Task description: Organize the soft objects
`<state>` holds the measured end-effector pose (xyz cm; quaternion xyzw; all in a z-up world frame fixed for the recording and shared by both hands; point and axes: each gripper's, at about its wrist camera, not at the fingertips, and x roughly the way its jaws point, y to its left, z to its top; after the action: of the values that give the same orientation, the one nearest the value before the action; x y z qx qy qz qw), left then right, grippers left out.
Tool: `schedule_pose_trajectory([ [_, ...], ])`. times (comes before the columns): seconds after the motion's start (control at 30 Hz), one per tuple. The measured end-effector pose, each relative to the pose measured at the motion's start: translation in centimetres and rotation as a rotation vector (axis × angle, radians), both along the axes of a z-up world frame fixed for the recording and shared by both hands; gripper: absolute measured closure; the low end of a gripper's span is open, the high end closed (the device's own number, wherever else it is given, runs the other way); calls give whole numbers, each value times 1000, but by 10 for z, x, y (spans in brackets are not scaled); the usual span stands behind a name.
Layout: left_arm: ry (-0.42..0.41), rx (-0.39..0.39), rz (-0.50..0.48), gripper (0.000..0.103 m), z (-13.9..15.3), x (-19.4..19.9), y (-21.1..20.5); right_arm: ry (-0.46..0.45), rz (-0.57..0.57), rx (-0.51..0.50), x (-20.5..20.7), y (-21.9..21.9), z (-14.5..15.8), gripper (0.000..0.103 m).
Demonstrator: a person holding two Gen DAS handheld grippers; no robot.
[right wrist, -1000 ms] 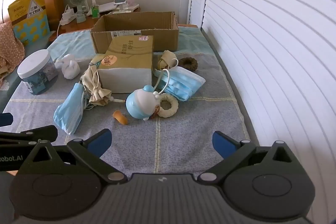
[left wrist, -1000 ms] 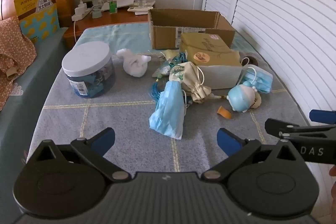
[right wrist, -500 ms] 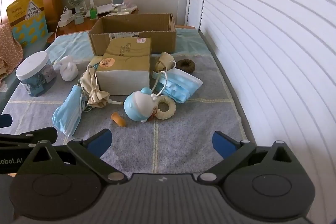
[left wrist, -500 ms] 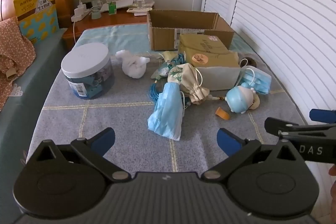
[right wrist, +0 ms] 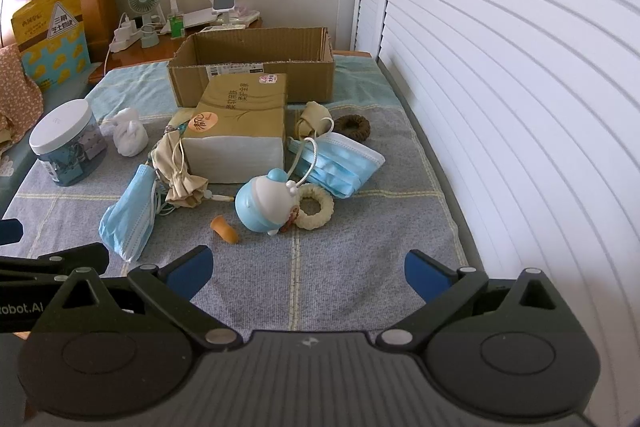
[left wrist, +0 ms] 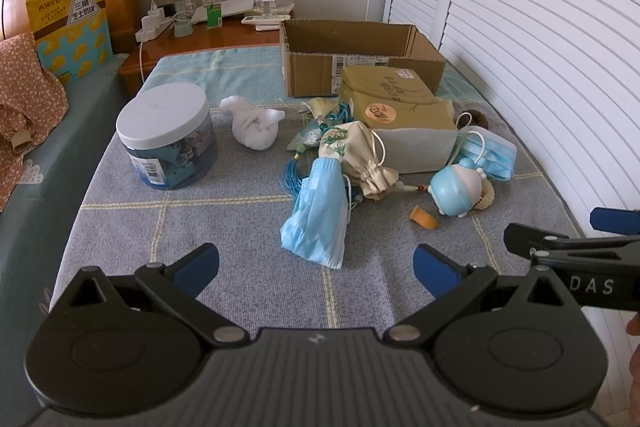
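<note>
Soft things lie scattered on a grey checked cloth: a blue face mask [left wrist: 318, 211] [right wrist: 130, 213], a beige drawstring pouch [left wrist: 356, 155], a white cloth bundle [left wrist: 256, 125] [right wrist: 128, 135], a second blue mask [right wrist: 340, 163], a blue round plush toy [right wrist: 264, 201] [left wrist: 458, 187], a cream ring [right wrist: 316, 207] and a brown scrunchie [right wrist: 352, 127]. An open cardboard box [left wrist: 360, 55] [right wrist: 256, 63] stands behind them. My left gripper [left wrist: 316, 265] is open and empty, short of the mask. My right gripper [right wrist: 306, 267] is open and empty, short of the plush toy.
A tissue pack [right wrist: 240, 131] lies in front of the box. A white-lidded jar [left wrist: 168, 139] stands at the left. A small orange piece [right wrist: 226, 229] lies near the toy. A wooden nightstand [left wrist: 200, 39] with a fan stands behind. White louvered doors [right wrist: 500, 87] close the right side.
Both grippers have drawn back slightly and stay open. The objects appear a little farther away. Nothing on the cloth has moved.
</note>
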<state>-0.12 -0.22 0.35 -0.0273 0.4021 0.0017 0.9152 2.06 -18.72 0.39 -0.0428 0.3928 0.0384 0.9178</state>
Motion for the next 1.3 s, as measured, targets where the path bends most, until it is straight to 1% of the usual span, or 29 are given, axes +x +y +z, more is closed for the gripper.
schedule_pose_trajectory([
  [1.3,-10,3,-6,1,3,0,-1,-15,-7,-11,1,2,3,0],
])
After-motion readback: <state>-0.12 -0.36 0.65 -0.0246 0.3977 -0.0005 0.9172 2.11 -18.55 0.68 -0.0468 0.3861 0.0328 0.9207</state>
